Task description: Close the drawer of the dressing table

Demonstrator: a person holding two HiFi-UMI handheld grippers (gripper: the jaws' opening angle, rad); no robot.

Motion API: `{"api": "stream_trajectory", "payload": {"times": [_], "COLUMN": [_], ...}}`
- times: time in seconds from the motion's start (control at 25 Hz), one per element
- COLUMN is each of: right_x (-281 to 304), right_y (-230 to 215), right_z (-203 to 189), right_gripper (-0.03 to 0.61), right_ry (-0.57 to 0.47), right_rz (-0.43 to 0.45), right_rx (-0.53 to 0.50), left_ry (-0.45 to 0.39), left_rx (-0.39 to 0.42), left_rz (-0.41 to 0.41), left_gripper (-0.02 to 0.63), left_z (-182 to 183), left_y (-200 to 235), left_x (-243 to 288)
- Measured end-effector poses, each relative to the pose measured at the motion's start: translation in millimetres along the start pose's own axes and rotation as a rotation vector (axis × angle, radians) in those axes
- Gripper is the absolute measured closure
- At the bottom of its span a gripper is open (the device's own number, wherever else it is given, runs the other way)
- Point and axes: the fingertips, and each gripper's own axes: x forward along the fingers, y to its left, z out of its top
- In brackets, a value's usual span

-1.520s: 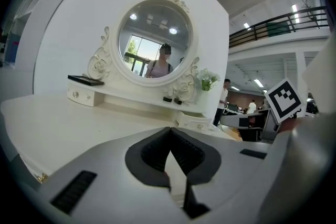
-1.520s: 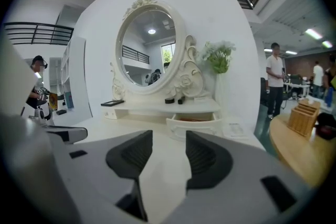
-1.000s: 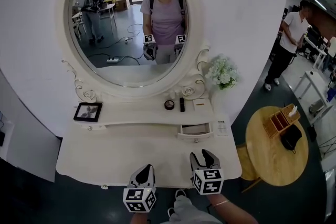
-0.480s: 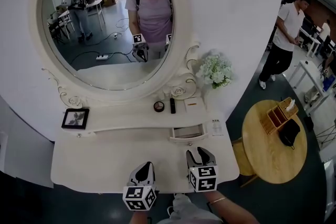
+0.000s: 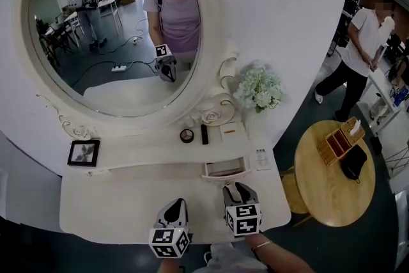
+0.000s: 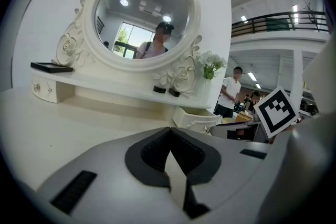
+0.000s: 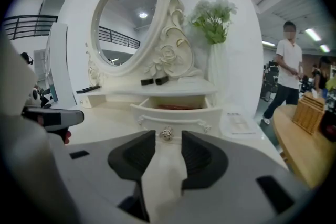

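White dressing table [image 5: 108, 201], seen from the head view. A framed picture [image 5: 84, 153] stands at far left on the shelf. The left tongs [image 5: 174, 208] are above the front edge, tips together, holding nothing. The drawer [image 5: 225, 169] stands pulled out beneath the shelf. The right tongs [image 5: 239, 190] have jaws apart and closing, with the drawer knob [image 7: 166, 134] just ahead of the gap, ungripped. Flowers [image 5: 259, 89] stand at right.

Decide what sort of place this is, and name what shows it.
Probably a staged corner in an open office or studio, not a bedroom: the white dressing table and oval mirror stand against a lone panel, with a railed mezzanine overhead and a round wooden table beside.
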Motion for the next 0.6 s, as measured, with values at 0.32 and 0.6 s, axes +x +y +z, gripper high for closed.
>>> {"api": "stream_trajectory", "payload": {"times": [0.32,0.6], "right_x": [11,14], "right_y": [-3,2], "right_z": [-4,-3], "right_gripper": [0.448,0.480], "right_ry": [0.011,0.006], "right_rz": [0.022,0.047], "right_rx": [0.006,-0.020], "left_ry": [0.014,0.023], "left_rx": [0.003,0.002], "left_rz": [-0.011,-0.016], "left_gripper": [0.614,0.613], "left_z": [1,0], "left_y": [-3,-5], "left_x": [19,27]}}
